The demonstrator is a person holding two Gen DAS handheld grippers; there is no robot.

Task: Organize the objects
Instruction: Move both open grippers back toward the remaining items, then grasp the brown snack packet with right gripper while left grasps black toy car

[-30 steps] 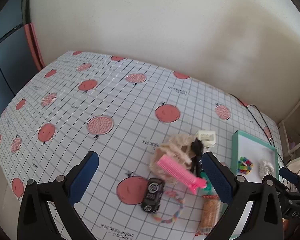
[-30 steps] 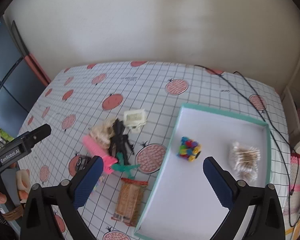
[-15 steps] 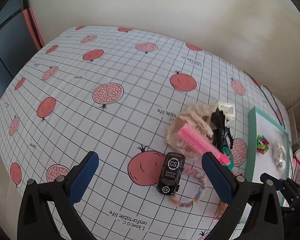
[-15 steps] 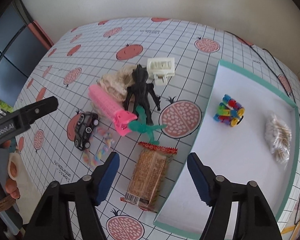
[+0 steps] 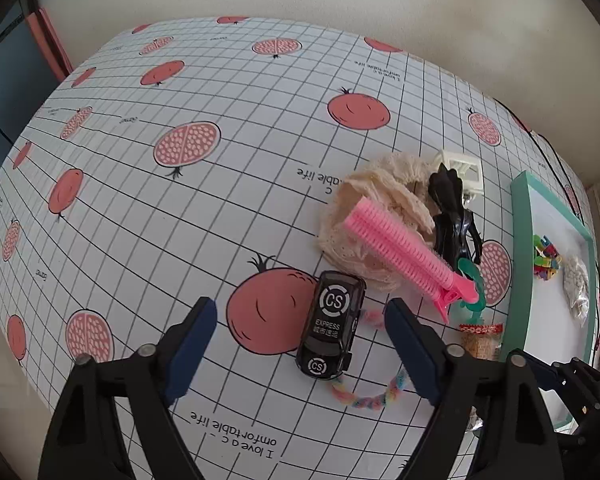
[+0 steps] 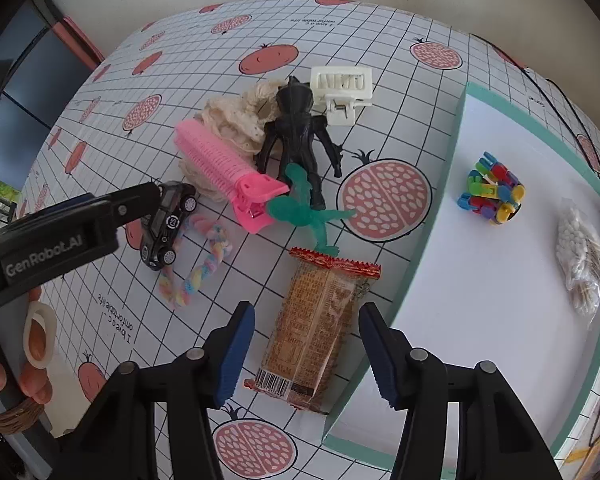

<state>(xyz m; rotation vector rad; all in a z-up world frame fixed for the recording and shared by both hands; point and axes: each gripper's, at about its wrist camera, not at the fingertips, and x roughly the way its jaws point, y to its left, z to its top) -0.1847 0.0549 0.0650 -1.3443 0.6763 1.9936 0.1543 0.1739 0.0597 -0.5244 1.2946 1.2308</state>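
Car (image 5: pixel 332 326), one; snack pack (image 6: pixel 314 328), one

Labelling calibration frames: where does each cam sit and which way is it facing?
Left wrist: on the left tongs, looking steeply down at the toy car between its closing jaws; right tongs at the lower right edge.
Right wrist: on the right tongs, looking steeply down at the snack packet between its closing jaws; left tongs and a hand at left.
Shared: car, pink hair roller, black figure, teal tray.
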